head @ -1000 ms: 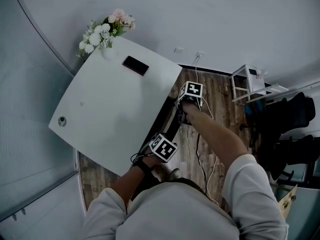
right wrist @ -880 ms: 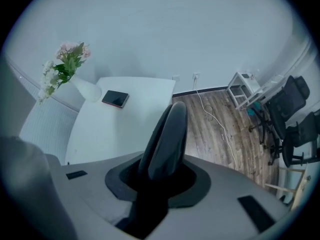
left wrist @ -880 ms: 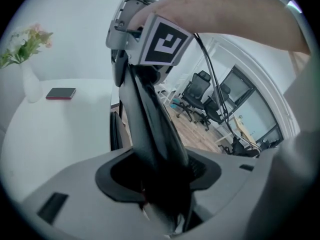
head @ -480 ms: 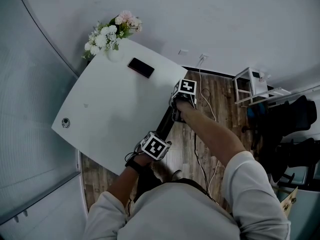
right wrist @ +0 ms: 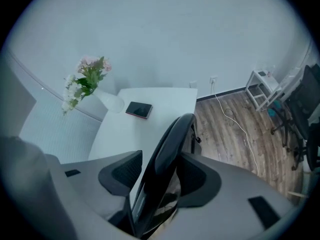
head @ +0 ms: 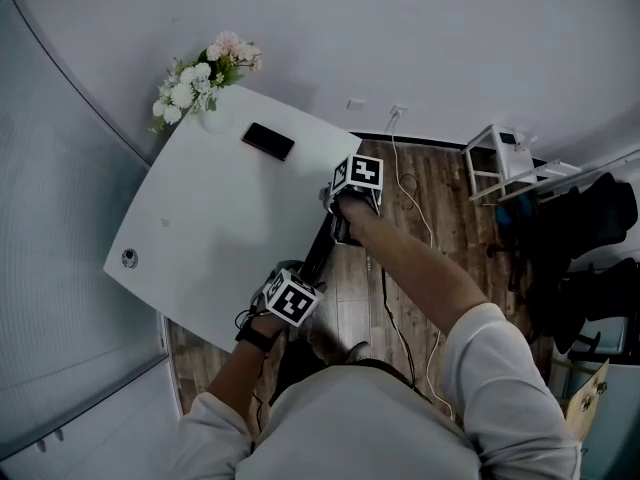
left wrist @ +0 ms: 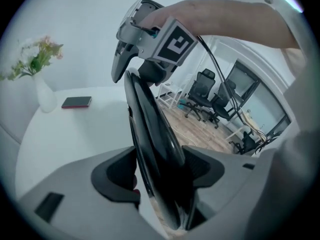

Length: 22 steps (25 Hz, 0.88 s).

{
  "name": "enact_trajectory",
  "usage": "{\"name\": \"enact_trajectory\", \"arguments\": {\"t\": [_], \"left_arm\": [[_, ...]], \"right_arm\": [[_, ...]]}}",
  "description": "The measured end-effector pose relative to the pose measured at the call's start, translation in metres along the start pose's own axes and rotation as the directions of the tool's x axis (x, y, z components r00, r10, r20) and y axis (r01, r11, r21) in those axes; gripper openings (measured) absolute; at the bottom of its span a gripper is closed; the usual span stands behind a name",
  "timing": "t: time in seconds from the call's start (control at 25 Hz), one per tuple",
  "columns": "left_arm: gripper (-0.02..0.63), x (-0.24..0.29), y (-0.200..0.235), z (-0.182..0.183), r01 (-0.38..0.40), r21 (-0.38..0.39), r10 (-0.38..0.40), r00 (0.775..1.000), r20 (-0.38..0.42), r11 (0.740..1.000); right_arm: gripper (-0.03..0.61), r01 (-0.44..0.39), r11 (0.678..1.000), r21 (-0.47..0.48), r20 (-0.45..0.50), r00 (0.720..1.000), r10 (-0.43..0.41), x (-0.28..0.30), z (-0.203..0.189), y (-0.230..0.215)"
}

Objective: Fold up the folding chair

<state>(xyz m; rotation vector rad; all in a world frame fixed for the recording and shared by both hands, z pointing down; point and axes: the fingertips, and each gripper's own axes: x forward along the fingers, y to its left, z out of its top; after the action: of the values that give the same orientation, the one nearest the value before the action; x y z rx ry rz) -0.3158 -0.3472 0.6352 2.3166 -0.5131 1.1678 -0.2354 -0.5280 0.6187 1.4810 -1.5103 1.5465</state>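
Note:
The folded black chair (head: pixel 318 251) stands on edge against the side of the white table (head: pixel 220 218). My left gripper (head: pixel 290 290) straddles its near end. In the left gripper view the chair's rim (left wrist: pixel 150 129) runs between the jaws of that gripper (left wrist: pixel 160 171), which are opening, with a gap at the left pad. My right gripper (head: pixel 345 213) sits over the far end. The rim (right wrist: pixel 172 139) lies between the opening jaws of this gripper (right wrist: pixel 160 176), clear of the left pad. The right gripper (left wrist: pixel 132 71) also shows up ahead in the left gripper view.
A dark phone (head: pixel 268 141) and a vase of flowers (head: pixel 200 73) sit on the table's far side. A white cable (head: pixel 400 178) trails over the wood floor. A white stool (head: pixel 495 163) and black office chairs (head: pixel 575 238) stand to the right.
Both hands and the chair between them have shifted left, closer against the table's edge. The marker cubes now sit nearer the tabletop.

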Motion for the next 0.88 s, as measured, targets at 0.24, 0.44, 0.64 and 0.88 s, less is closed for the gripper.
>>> {"name": "enact_trajectory", "arguments": {"t": [0.24,0.44,0.64,0.88], "left_arm": [[0.307,-0.031,0.022,0.031,-0.120,-0.007,0.120,0.988,0.098,0.993],[0.308,-0.058,0.009,0.078,-0.197,-0.006,0.194,0.958,0.209,0.980],[0.308,-0.060,-0.034,0.119,-0.215,0.036,0.200,0.947,0.251,0.976],[0.308,-0.052,-0.118,0.179,-0.180,0.141,0.124,0.933,0.337,0.974]], "right_arm": [[0.242,-0.144,0.990,-0.012,0.089,0.986,0.144,-0.048,0.003,-0.012],[0.242,-0.172,0.982,-0.072,0.198,0.963,0.183,-0.116,-0.006,-0.065],[0.242,-0.137,0.985,-0.107,0.339,0.926,0.165,-0.205,-0.029,-0.151],[0.242,0.015,0.989,-0.147,0.560,0.825,0.070,-0.323,-0.078,-0.255]]}}
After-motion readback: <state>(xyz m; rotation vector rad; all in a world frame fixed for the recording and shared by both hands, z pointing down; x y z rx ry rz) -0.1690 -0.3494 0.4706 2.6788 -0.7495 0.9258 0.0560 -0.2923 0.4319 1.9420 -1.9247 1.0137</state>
